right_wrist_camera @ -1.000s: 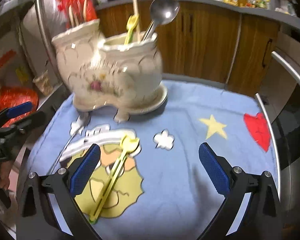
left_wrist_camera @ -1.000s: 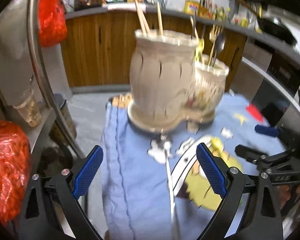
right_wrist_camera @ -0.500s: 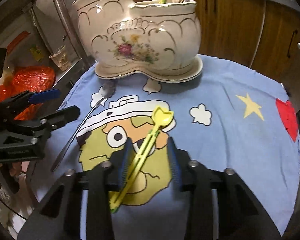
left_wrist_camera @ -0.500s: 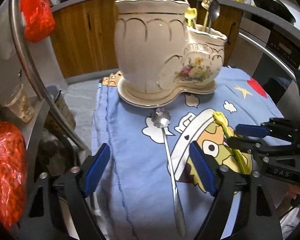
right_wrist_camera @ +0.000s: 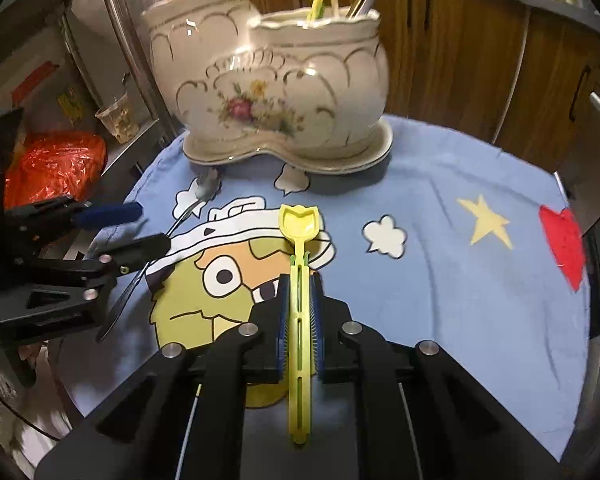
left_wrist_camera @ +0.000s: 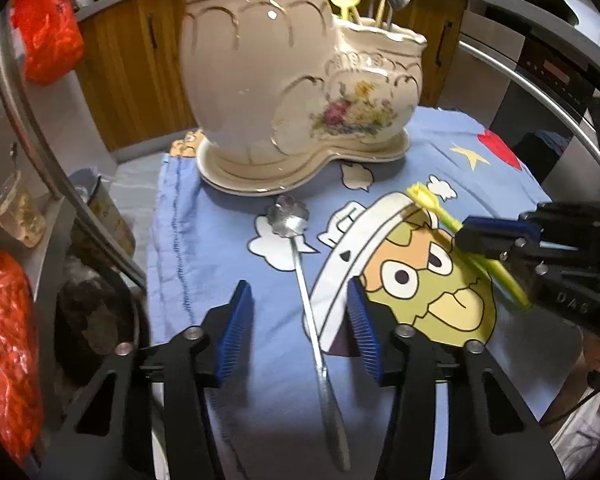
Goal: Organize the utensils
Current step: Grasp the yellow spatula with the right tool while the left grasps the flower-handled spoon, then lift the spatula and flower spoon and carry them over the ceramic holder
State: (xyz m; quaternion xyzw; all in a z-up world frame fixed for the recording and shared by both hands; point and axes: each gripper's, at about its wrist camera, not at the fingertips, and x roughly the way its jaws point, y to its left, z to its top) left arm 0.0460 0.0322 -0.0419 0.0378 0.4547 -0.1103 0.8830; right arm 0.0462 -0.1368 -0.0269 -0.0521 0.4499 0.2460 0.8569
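Both grippers have narrowed since a second ago, when their blue fingers stood spread wide above the cloth. By now the right gripper has its fingers pressed against the handle of the yellow plastic spoon, pinching it about midway along; the spoon's bowl points toward the ceramic holder and lies over the cartoon face printed on the blue cloth that covers the surface. From the left wrist view, the same spoon sticks out past the right gripper's fingers.

On the left gripper, the jaws have just been closing and now stand about half spread, with the handle of the metal spoon lying between the fingers, nearer the right-hand one. No pad presses on it. Its flower-shaped bowl lies just in front of the holder's saucer.

Two spoons lie on the cloth, one metal and one yellow. A single cream holder with two joined compartments stands on its saucer at the far side. Its lower compartment holds another yellow spoon and a large metal spoon; chopsticks rise from the taller one, too cropped to count.
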